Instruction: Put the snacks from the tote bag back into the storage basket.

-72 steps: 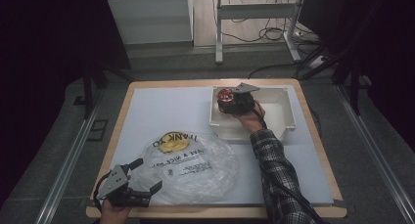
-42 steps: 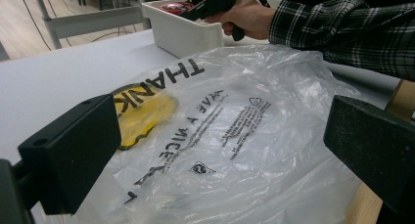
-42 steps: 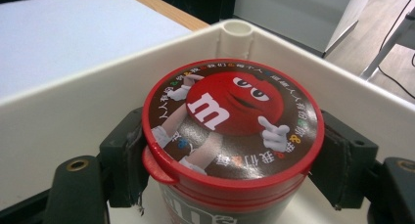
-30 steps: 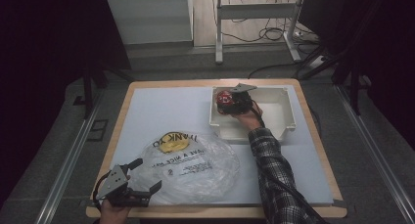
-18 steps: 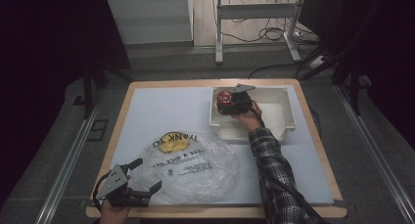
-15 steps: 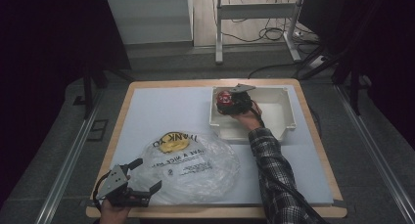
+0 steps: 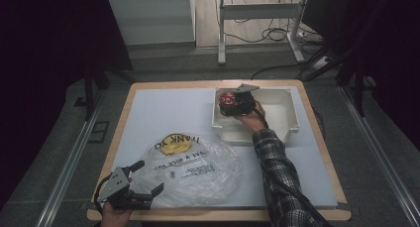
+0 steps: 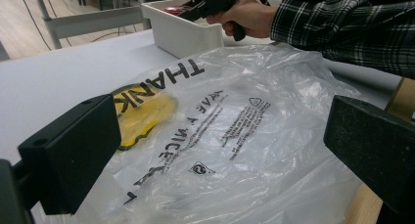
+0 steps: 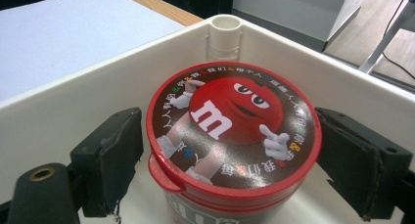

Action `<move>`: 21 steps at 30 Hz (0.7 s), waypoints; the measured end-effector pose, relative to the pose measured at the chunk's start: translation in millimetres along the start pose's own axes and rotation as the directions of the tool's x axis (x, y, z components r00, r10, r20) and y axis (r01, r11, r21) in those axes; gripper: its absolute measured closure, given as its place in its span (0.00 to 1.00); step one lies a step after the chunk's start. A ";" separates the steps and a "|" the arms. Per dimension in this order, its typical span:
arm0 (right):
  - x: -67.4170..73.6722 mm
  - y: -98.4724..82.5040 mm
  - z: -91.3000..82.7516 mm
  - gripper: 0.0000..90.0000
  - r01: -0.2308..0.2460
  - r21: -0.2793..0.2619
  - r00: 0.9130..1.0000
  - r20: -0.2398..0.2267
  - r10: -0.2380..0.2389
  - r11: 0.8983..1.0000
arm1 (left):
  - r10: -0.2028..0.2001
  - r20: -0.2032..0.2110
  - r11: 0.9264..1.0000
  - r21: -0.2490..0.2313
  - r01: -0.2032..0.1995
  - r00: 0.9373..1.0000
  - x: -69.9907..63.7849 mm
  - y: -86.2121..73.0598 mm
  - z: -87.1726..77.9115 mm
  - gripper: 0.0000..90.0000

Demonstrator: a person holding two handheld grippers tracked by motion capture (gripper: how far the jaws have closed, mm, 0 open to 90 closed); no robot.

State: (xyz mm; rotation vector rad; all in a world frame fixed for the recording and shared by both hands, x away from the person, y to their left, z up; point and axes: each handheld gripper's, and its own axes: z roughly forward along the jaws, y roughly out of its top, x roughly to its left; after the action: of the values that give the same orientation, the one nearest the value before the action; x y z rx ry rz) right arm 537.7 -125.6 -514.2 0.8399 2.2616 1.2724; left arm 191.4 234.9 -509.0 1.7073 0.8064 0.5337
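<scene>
Right tongs [image 9: 230, 150]: inside the white bin [image 9: 58, 116], at about one o'clock on the surface in the high view; the jaws stand open on either side of the candy tub [image 9: 234, 136], and a narrow gap shows at each side, so nothing is held yet.
Candy tub: upright in the bin's near-left corner, red lid with a cartoon face on top, close to the corner post.
Left tongs [image 7: 134, 188]: at about seven o'clock, near the front edge; jaws wide open with nothing between them, aimed across the plastic bag [image 7: 190, 167].
Plastic bag: clear and crumpled, printed in black with a yellow patch, lying flat at about six o'clock, well apart from the bin.
Step in hand: likely a grasp on the tub, judging by how the jaws bracket it.
Doing it well: close evenly just under the lid's rim, where the wall is straight; keep the jaws level so the tub does not tip; lift straight up to clear the bin wall and the corner post.
Risk: the round, smooth side could slip or twist under an off-centre pinch.
Surface [image 7: 163, 113]: pale sheet on a wood-edged board, mostly bare toward ten o'clock.
Room: dark at both sides; a lit floor beyond twelve o'clock with metal frame legs and loose cables.
</scene>
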 end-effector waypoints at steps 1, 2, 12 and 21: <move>0.2 0.4 -0.7 0.14 -0.001 -0.002 1.000 0.002 0.001 1.000 | 0.000 0.000 1.000 0.000 0.000 1.000 0.0 0.0 0.0 0.00; 0.2 0.7 -1.3 0.14 -0.001 -0.002 1.000 0.001 0.001 1.000 | -0.001 0.000 1.000 0.000 0.001 1.000 0.0 0.0 0.0 0.00; 3.6 5.0 -8.5 0.12 -0.003 -0.005 1.000 -0.001 0.003 1.000 | 0.001 0.000 1.000 0.001 -0.001 1.000 -0.3 0.0 0.2 0.00; 4.1 7.9 -18.5 0.10 -0.004 -0.008 1.000 0.004 0.004 1.000 | 0.002 0.000 1.000 0.002 -0.002 1.000 -0.8 0.0 0.5 0.00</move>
State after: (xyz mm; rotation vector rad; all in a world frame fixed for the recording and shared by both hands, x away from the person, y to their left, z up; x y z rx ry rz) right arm 525.9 -131.0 -498.4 0.8441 2.2508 1.2798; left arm 191.2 233.9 -509.2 1.7098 0.8053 0.5344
